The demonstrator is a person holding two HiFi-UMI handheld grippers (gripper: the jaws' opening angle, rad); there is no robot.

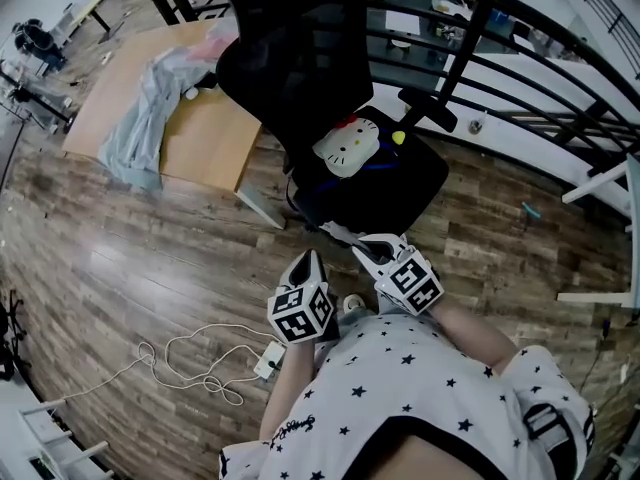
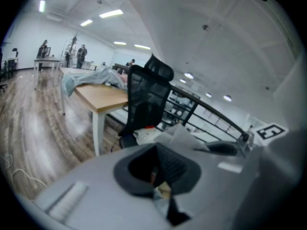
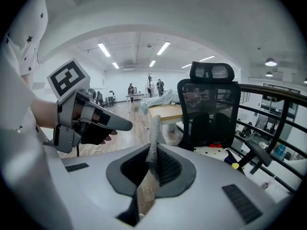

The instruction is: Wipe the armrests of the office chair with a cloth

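Both my tools hold nothing, jaws pressed together: left gripper and right gripper, side by side near the seat front of the office chair. Armrest untouched. A pale cloth lies on the wooden desk.

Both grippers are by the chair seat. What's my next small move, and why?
Probably swing the left gripper toward the cloth on the table: it and the right gripper look shut and empty, and the armrest can't be wiped without a cloth.
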